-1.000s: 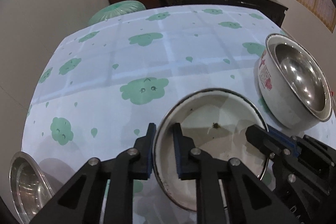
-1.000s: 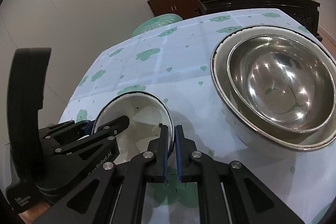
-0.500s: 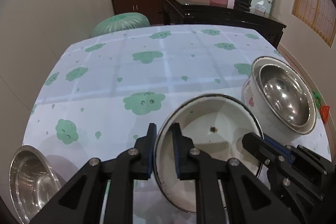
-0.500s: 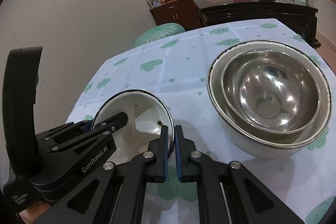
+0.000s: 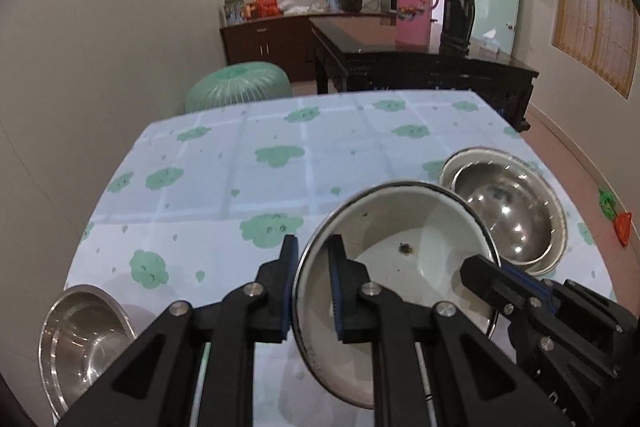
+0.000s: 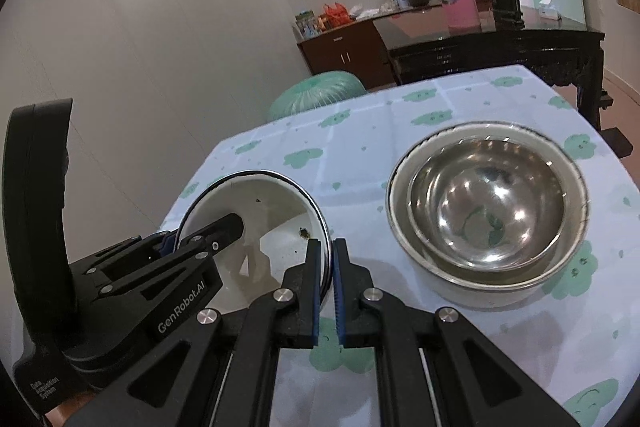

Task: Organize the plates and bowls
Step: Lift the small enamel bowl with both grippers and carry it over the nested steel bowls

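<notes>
A white enamel bowl with a dark rim [image 5: 404, 267] is held off the table by both grippers. My left gripper [image 5: 314, 251] is shut on its left rim. My right gripper [image 6: 326, 253] is shut on its right rim; the bowl shows in the right wrist view [image 6: 272, 215] too. To the right, a steel bowl [image 6: 486, 203] sits nested inside a larger white bowl [image 6: 472, 291] on the table; the pair also shows in the left wrist view [image 5: 508, 203]. A second steel bowl [image 5: 80, 339] stands at the table's near left edge.
The table has a white cloth with green cloud prints [image 5: 280, 155]. Behind it are a green-covered stool [image 5: 238, 83], a dark wooden desk [image 5: 420, 63] with a pink flask [image 5: 414, 11] and a black flask [image 5: 458, 13].
Both grippers have lifted the white bowl upward and tilted back; the table and the nested bowls now sit lower and farther in both views.
</notes>
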Action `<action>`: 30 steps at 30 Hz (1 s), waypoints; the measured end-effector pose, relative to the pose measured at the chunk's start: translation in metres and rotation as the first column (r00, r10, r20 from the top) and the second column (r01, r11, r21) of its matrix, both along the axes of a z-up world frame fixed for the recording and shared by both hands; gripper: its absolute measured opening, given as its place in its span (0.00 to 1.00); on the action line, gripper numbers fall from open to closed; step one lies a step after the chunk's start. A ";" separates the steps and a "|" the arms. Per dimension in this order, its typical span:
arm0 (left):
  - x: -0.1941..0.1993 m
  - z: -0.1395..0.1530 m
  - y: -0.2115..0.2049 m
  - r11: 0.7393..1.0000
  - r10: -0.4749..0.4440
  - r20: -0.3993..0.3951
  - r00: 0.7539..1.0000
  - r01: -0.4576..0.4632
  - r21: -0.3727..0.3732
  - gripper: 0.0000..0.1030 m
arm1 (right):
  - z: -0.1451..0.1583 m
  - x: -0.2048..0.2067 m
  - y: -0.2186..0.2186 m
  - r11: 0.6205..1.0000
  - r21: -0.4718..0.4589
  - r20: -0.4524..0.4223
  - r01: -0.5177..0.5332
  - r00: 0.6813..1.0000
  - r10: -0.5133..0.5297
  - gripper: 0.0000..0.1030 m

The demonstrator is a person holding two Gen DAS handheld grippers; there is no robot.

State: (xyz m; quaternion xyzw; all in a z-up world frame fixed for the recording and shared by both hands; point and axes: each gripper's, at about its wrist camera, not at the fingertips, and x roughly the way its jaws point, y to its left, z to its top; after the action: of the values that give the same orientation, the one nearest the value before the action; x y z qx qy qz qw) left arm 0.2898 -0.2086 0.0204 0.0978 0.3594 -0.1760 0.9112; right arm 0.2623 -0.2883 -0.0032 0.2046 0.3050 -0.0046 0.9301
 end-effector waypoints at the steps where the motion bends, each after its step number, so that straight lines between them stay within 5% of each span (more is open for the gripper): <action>1: -0.004 0.004 -0.003 1.000 -0.002 0.015 1.000 0.002 0.000 0.12 | 0.003 -0.003 -0.003 1.000 0.002 0.010 0.004 1.000 -0.004 0.07; 30: -0.024 0.021 -0.114 0.985 -0.163 0.098 0.982 0.168 -0.041 0.12 | 0.014 -0.039 -0.107 0.979 0.035 0.060 0.198 0.978 -0.200 0.07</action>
State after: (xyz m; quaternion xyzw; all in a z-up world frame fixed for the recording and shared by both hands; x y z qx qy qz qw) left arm 0.2659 -0.3223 0.0415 0.1130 0.3024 -0.2551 0.9114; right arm 0.2229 -0.3948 0.0110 0.2477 0.2533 -0.0869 0.9311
